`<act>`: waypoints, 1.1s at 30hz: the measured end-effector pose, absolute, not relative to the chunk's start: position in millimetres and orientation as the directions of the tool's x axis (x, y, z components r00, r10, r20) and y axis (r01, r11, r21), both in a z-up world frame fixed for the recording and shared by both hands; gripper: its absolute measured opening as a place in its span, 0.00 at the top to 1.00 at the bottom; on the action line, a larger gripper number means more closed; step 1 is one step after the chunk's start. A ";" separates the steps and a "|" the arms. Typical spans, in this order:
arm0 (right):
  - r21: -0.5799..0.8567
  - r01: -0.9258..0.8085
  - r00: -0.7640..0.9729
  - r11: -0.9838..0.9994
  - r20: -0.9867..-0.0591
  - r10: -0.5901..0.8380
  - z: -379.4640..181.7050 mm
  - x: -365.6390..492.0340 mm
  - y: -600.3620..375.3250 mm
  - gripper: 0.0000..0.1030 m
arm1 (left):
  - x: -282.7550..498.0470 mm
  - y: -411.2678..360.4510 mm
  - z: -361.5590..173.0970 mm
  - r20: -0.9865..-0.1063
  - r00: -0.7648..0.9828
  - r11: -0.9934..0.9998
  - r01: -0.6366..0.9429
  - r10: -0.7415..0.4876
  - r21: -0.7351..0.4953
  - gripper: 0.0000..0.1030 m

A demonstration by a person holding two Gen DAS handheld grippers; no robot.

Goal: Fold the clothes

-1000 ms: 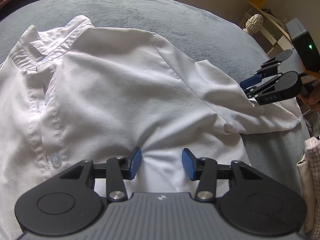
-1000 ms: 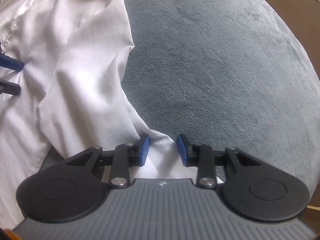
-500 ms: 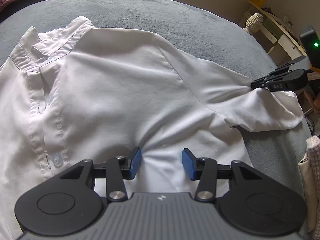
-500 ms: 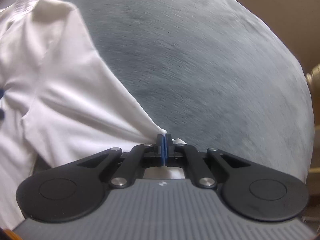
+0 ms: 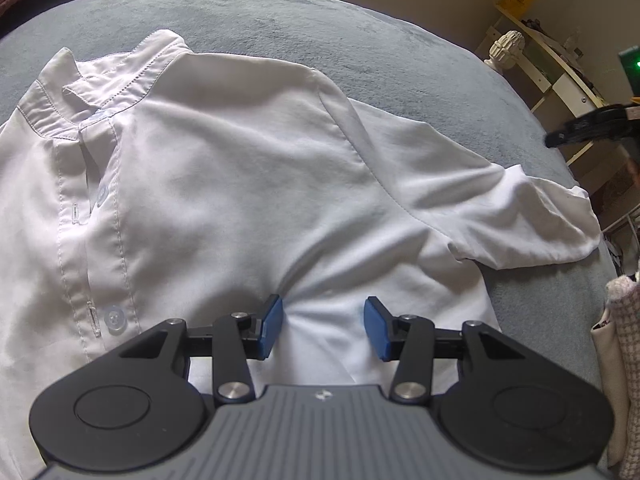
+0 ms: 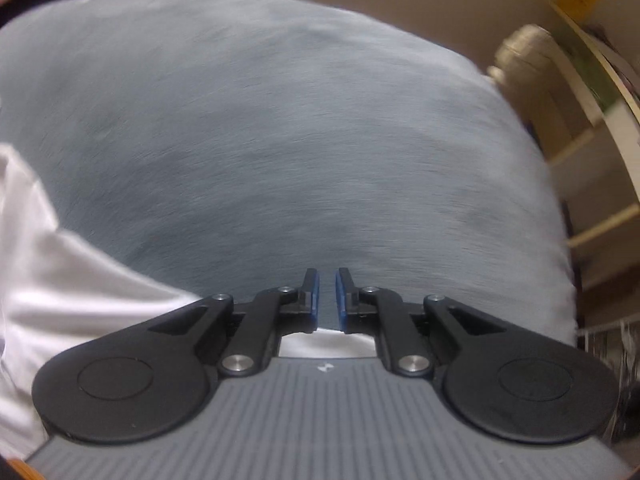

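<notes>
A white button-up shirt (image 5: 240, 184) lies front up on a grey bed cover (image 5: 320, 24), collar (image 5: 112, 84) at the upper left. Its short sleeve (image 5: 520, 216) lies stretched out to the right. My left gripper (image 5: 323, 320) stands open with its blue pads set down on the shirt's side, where the cloth puckers between them. My right gripper (image 6: 327, 292) hangs above the bare cover with its jaws opening, a narrow gap and nothing between them; the sleeve (image 6: 80, 280) lies to its lower left. In the left wrist view the right gripper (image 5: 560, 136) hovers above and apart from the sleeve end.
A cream shelf unit (image 5: 560, 72) and a round bedpost knob (image 5: 506, 46) stand beyond the bed's right edge. A pink knitted cloth (image 5: 624, 340) lies at the right border. Bare grey cover (image 6: 280, 140) stretches ahead of the right gripper.
My right gripper closed on the sleeve edge, pulled the sleeve out to the right, then let go and lifted away. The left gripper has stayed where it was.
</notes>
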State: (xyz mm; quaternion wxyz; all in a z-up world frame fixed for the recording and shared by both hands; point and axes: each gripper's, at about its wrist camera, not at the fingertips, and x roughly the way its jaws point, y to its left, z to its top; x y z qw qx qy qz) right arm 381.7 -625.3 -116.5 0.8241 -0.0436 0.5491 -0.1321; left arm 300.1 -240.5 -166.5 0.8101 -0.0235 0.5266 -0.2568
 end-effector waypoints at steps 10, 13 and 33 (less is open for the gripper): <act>-0.095 0.371 0.088 0.924 -0.987 -0.137 -142.1 357.5 -721.3 0.82 | 297.5 -244.7 -166.4 -0.844 0.321 0.865 0.414 -0.429 -0.282 0.55; -0.079 0.418 0.060 0.905 -0.992 -0.114 -166.8 356.8 -725.7 0.82 | 295.9 -245.5 -166.1 -0.844 0.327 0.864 0.425 -0.425 -0.270 0.55; -0.115 0.133 0.497 0.984 -0.851 -0.166 -58.1 369.3 -590.7 0.71 | 293.7 -247.7 -162.6 -0.839 0.342 0.874 0.396 -0.424 -0.280 0.47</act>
